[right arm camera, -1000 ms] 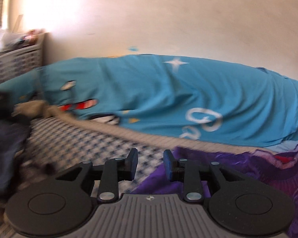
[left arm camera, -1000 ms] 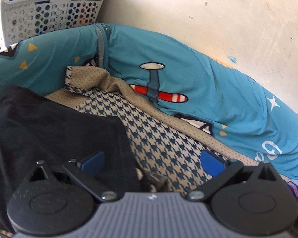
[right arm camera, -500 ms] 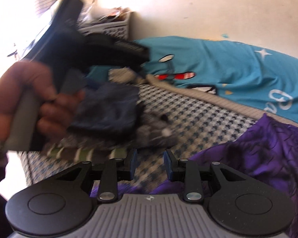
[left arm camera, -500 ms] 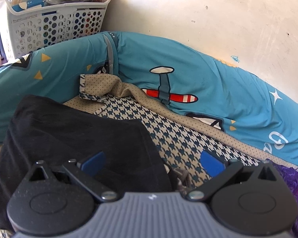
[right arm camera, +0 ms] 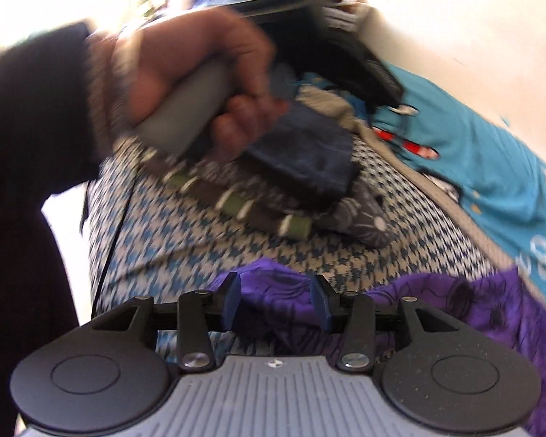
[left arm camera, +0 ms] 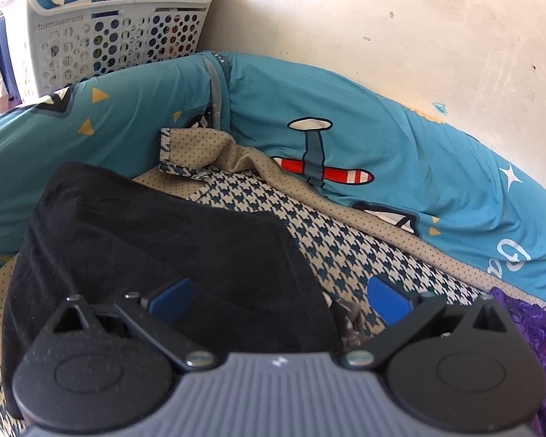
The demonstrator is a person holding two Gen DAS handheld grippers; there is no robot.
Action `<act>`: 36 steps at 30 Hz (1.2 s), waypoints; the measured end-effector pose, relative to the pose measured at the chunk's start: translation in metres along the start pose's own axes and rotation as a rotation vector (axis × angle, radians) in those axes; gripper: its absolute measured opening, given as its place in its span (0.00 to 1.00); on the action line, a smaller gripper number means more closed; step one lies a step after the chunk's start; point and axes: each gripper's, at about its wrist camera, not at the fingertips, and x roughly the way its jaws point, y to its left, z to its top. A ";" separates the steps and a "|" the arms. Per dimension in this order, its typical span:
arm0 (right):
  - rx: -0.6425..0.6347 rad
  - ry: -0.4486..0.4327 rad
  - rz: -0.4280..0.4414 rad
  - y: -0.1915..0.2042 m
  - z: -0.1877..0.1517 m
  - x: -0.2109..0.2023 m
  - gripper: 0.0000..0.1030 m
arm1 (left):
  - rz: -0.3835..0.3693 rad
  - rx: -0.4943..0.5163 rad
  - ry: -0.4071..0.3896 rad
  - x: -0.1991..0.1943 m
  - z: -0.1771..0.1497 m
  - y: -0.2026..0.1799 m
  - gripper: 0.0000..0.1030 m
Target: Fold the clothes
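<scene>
A folded dark navy garment (left arm camera: 145, 251) lies on top of a stack on the houndstooth sheet (left arm camera: 349, 255). My left gripper (left arm camera: 278, 296) is open above the garment's right edge, holding nothing. In the right wrist view the same stack (right arm camera: 309, 167) shows striped and grey folded clothes under the navy piece. My right gripper (right arm camera: 275, 304) is partly open just above a crumpled purple garment (right arm camera: 436, 306), with cloth showing between the jaws but not pinched. The purple garment also shows in the left wrist view (left arm camera: 535, 331).
A long teal bolster (left arm camera: 382, 153) with a plane print runs along the white wall. A white laundry basket (left arm camera: 109, 36) full of things stands at the far left. The person's hand (right arm camera: 185, 83) holds the left gripper's handle over the stack.
My right gripper has swung left and down toward the purple garment and opened wider. My left gripper has pulled back a little from the navy garment, staying open.
</scene>
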 end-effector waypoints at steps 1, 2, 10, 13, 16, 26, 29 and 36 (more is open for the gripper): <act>-0.047 0.009 0.005 0.005 0.000 0.000 0.41 | -0.003 -0.005 0.001 0.000 0.000 0.002 1.00; -0.093 0.021 0.004 0.010 0.001 0.002 0.41 | -0.005 -0.009 0.002 0.000 0.000 0.003 1.00; -0.371 0.104 -0.041 0.040 -0.007 0.035 0.42 | -0.014 -0.048 0.019 0.000 0.001 0.017 1.00; -0.368 0.121 -0.064 0.040 -0.009 0.044 0.24 | -0.014 -0.061 0.022 0.001 0.002 0.020 1.00; -0.318 0.114 -0.084 0.033 -0.009 0.046 0.11 | -0.015 -0.066 0.023 0.001 0.002 0.021 1.00; 0.124 -0.121 -0.254 -0.030 0.032 0.002 0.08 | 0.002 -0.093 0.012 0.000 0.004 0.030 1.00; 0.271 -0.211 -0.325 -0.059 0.048 -0.022 0.08 | -0.013 -0.113 0.026 0.001 0.005 0.035 1.00; 0.491 -0.394 -0.374 -0.107 0.082 -0.070 0.08 | -0.147 -0.085 0.088 0.002 -0.005 0.025 1.00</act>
